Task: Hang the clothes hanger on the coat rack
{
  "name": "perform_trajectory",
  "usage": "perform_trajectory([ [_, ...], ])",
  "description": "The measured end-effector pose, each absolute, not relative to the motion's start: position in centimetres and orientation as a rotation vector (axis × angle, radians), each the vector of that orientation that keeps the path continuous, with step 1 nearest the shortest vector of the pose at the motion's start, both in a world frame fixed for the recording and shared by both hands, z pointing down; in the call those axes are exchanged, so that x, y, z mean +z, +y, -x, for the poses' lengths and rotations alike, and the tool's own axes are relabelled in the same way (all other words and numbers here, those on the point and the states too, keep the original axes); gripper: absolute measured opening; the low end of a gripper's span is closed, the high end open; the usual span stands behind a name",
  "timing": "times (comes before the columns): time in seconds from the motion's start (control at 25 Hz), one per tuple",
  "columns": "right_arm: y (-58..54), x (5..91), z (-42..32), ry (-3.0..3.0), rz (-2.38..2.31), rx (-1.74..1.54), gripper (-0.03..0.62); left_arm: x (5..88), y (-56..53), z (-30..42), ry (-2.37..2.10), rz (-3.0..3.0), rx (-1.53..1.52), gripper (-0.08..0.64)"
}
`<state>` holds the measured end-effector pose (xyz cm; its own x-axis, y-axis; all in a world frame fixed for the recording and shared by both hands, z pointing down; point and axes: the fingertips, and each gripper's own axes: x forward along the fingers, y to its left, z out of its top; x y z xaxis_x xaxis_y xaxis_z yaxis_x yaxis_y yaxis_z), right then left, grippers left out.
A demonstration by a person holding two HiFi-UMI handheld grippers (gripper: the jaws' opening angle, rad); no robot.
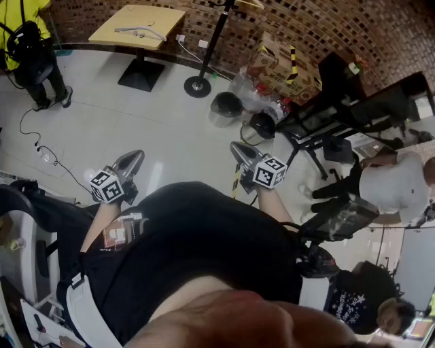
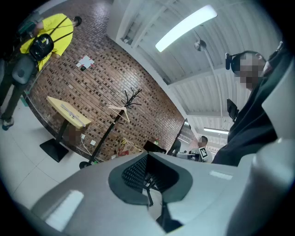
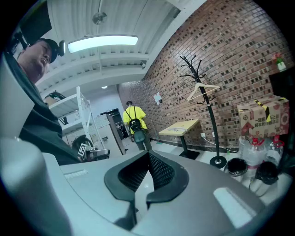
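The black coat rack point(image 1: 212, 42) stands far ahead by the brick wall, on a round base point(image 1: 197, 86). A pale clothes hanger point(image 2: 120, 109) hangs on one of the rack's point(image 2: 131, 97) hooks, and it shows as the same hanger point(image 3: 203, 90) in the right gripper view. Another light hanger point(image 1: 139, 30) lies on the yellow table point(image 1: 160, 17). My left gripper point(image 1: 136, 158) and right gripper point(image 1: 236, 148) are held close to my body, far from the rack. Both point forward, shut, with nothing between their jaws.
Black buckets point(image 1: 226, 107) and bagged bottles point(image 1: 262, 95) sit right of the rack's base, with a cardboard box point(image 1: 275, 64) behind. A person in a yellow top point(image 1: 24, 34) stands far left. Seated people and desks point(image 1: 353, 112) fill the right. A cable point(image 1: 41, 149) lies on the floor.
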<state>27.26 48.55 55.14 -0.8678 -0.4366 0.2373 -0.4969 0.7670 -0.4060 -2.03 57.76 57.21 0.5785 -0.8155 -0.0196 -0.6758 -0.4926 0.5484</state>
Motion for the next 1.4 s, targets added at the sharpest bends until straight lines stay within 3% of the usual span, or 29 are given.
perform_trajectory([
  [0.72, 23.1, 54.6, -36.2, -2.875, -0.510, 0.626, 0.014, 52.5, 35.6, -7.6, -1.424, -2.276, -0.390, 0.003],
  [1.08, 15.6, 56.2, -32.7, -2.848, -0.469, 0.615, 0.014, 54.8, 28.7, -3.1, -1.466, -2.232, -0.401, 0.003],
  [1.4, 7.6, 54.8, -23.8, -2.852, -0.608, 0.567, 0.014, 54.8, 17.9, 5.3, -1.317, -2.332, -0.384, 0.003],
])
